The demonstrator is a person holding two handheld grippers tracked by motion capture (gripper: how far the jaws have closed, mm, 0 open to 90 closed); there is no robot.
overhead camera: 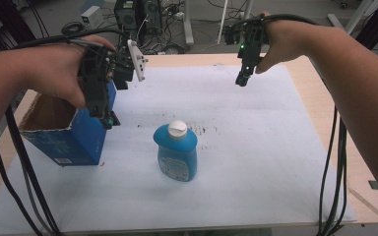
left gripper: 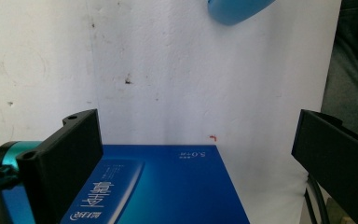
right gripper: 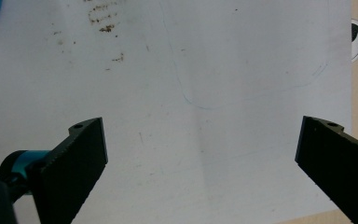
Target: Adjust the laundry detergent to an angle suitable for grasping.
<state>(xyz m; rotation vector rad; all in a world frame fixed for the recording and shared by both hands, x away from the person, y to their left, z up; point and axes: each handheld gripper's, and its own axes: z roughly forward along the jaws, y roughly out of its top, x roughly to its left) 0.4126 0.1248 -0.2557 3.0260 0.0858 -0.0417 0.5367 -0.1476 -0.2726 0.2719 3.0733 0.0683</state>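
Both hand-held grippers hang above the table with their black jaws spread wide and nothing between them. In the high view the left gripper (overhead camera: pixel 109 119) sits at the left, gripped by the person's left hand (overhead camera: pixel 61 69), its jaws pointing down just over the near right corner of an open-topped blue cardboard box (overhead camera: pixel 64 132). A grey three-cornered plate stands on top of this gripper. In the left gripper view the gripper (left gripper: pixel 193 154) looks down on the glossy blue side of the box (left gripper: pixel 168 186), which carries white printed lettering and lies between the two parted jaws without touching either.

At the far right of the table the right gripper (overhead camera: pixel 242 78) is held by the right hand (overhead camera: pixel 285 42), well apart from everything else. In the right gripper view its jaws (right gripper: pixel 200 158) frame bare white sheet (right gripper: pixel 191 93) marked with faint pen lines and small brown specks.

A blue plastic bottle with a white cap (overhead camera: pixel 176 151) stands upright near the middle of the white paper sheet (overhead camera: pixel 256 162) that covers the light wooden table (overhead camera: pixel 325 98), just right of the box and between the two grippers. A rounded blue edge of the bottle (left gripper: pixel 235 10) shows at the top of the left gripper view. Black cables trail from both grippers toward the near edge.
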